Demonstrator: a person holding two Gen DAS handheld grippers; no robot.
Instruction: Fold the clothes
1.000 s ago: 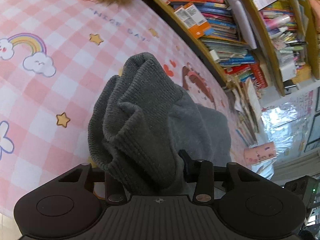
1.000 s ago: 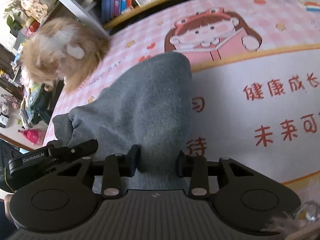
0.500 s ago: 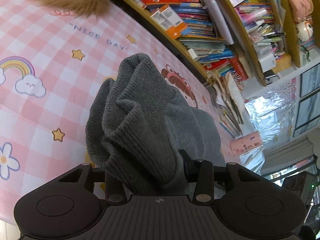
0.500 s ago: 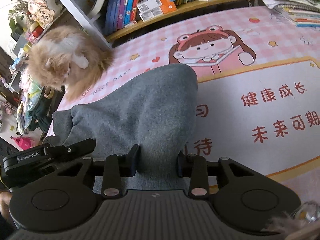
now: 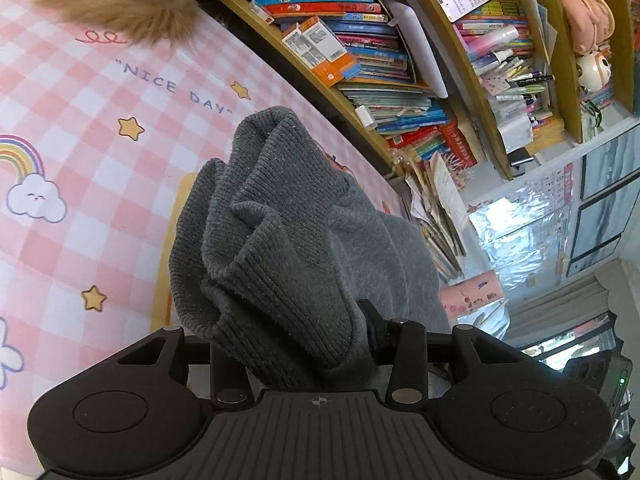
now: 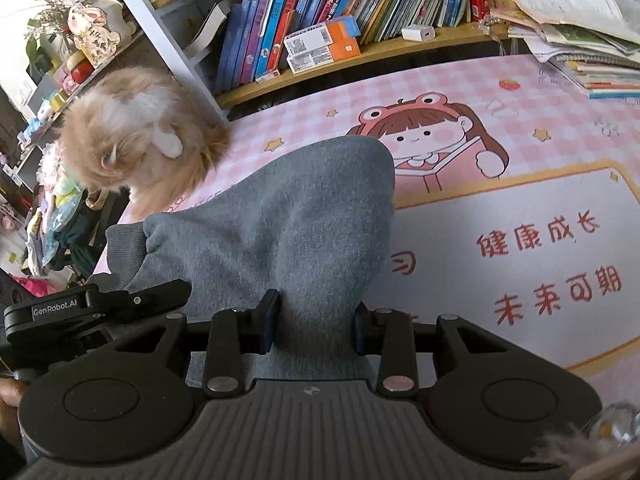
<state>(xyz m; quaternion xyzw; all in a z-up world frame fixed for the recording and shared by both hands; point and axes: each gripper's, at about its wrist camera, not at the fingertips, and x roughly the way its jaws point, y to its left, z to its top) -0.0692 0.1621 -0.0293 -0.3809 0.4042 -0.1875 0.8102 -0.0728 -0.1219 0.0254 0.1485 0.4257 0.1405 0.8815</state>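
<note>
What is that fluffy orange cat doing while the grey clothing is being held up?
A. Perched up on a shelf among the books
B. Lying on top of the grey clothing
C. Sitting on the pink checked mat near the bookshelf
C: in the right wrist view the cat sits on the pink checked mat beside the bookshelf, apart from the grey clothing.
</note>
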